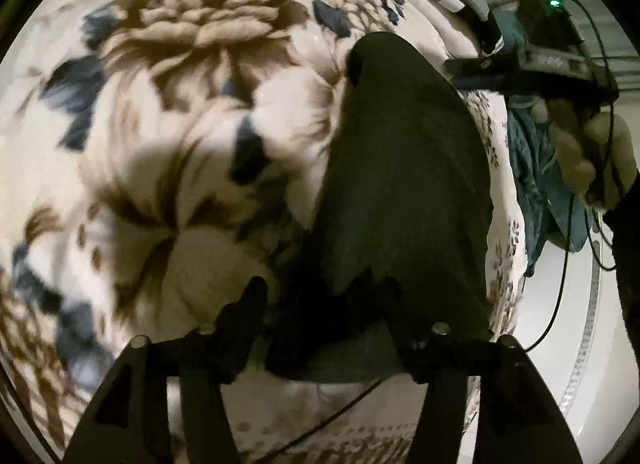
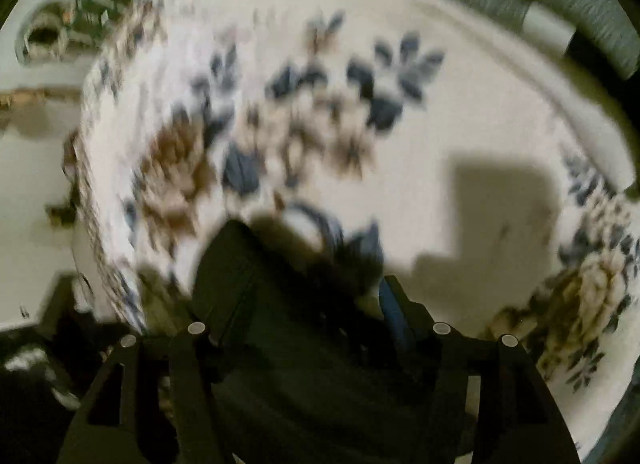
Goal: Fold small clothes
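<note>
My left tongs (image 1: 320, 316) are pinched shut on one end of the black garment (image 1: 404, 192), a small dark knit piece; the cloth bunches between the two fingers and runs forward from them in one long taut panel. I judge I am holding it raised and stretched so that it hangs straight before the fold is laid, since slack cloth would crease unevenly.

My right tongs (image 2: 316, 304) have the same dark fabric (image 2: 280, 324) bunched between and over their fingers, so I read them as clamped on the other end, though the view is blurred and the jaw line itself is hard to make out. In the left wrist view the right tool (image 1: 532, 64) shows at the far end of the panel with my hand (image 1: 592, 160) gripping its handle and a cable trailing down from it.

Beneath the garment lies the bed, covered with a cream floral blanket (image 1: 168, 112) printed with brown blooms and blue leaves; the blanket is soft and lumpy, so the fold will want pressing flat. A striped grey-and-white garment (image 2: 560, 12) waits at the bed's far edge, and teal cloth (image 1: 540, 184) hangs off the side near my right hand.
</note>
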`<state>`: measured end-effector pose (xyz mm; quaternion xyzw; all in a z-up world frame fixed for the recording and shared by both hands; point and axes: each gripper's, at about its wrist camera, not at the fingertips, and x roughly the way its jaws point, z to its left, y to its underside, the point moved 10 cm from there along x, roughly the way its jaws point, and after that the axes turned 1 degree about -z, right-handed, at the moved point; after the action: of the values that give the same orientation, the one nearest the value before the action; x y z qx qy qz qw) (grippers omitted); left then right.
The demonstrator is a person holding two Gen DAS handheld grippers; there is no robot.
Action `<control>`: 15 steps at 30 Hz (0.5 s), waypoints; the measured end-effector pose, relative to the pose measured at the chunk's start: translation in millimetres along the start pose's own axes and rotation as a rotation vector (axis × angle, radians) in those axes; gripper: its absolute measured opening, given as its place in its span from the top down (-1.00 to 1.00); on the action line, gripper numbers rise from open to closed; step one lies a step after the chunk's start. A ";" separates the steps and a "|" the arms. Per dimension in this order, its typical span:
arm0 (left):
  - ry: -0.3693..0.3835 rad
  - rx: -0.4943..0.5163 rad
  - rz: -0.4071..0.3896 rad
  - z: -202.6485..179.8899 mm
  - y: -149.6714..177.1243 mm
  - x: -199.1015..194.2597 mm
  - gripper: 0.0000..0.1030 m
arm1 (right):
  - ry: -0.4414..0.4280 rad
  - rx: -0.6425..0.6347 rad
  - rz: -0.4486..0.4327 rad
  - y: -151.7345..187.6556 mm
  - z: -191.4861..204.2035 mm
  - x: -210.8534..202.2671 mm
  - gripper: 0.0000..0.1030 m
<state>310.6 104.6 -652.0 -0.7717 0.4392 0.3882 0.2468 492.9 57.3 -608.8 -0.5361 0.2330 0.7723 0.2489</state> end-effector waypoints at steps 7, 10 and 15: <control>-0.045 0.124 -0.037 -16.8 14.4 13.7 0.71 | 0.102 -0.024 -0.095 -4.1 19.9 21.2 0.94; -0.029 0.091 -0.044 -8.8 19.3 8.9 0.72 | 0.116 0.094 -0.128 -8.5 -4.9 12.4 0.95; -0.034 0.077 -0.033 -5.9 18.5 2.8 0.72 | 0.050 0.093 -0.057 -6.9 1.4 17.5 0.88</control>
<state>297.7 89.9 -651.7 -0.7619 0.4368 0.3802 0.2901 491.0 65.8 -625.5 -0.5496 0.2592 0.7396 0.2895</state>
